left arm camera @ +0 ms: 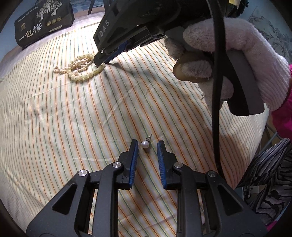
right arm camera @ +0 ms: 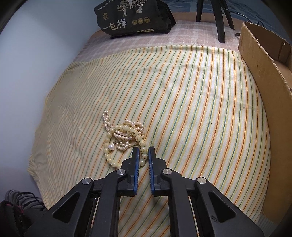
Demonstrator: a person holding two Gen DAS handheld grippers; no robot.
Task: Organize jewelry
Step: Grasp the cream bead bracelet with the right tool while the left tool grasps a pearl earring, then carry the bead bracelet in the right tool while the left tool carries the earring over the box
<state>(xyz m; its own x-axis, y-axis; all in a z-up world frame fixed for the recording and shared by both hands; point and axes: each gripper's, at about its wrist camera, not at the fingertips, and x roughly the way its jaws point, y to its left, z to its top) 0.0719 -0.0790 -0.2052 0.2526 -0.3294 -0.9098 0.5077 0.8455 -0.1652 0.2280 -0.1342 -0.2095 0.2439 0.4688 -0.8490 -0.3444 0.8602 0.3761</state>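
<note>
Left wrist view: our left gripper (left arm camera: 147,145) sits low over the striped cloth (left arm camera: 73,118), jaws apart w/ a gap, not touching anything. A single pearl earring (left arm camera: 145,144) lies on the cloth right between the fingertips, its small metal post pointing away from us. Farther out, the right gripper (left arm camera: 102,61), held in a hand w/ a pink knit glove (left arm camera: 237,60), has its tips down at the edge of the bead pile (left arm camera: 80,68). A black bag w/ white print (left arm camera: 42,23) stands at the far end.

Right wrist view: our right gripper (right arm camera: 144,152) has jaws narrowed around the big cream bead strand (right arm camera: 143,153); a few beads sit between the blue pads (right arm camera: 136,164), but we can't tell if they're actually pinched. The rest of the pile, incl. a thin pearl string (right arm camera: 126,134) tangled w/ the big beads, lies just left of and beyond the tips. A cardboard box (right arm camera: 262,73) borders the cloth's right side; the black bag (right arm camera: 135,16) sits at the back.
</note>
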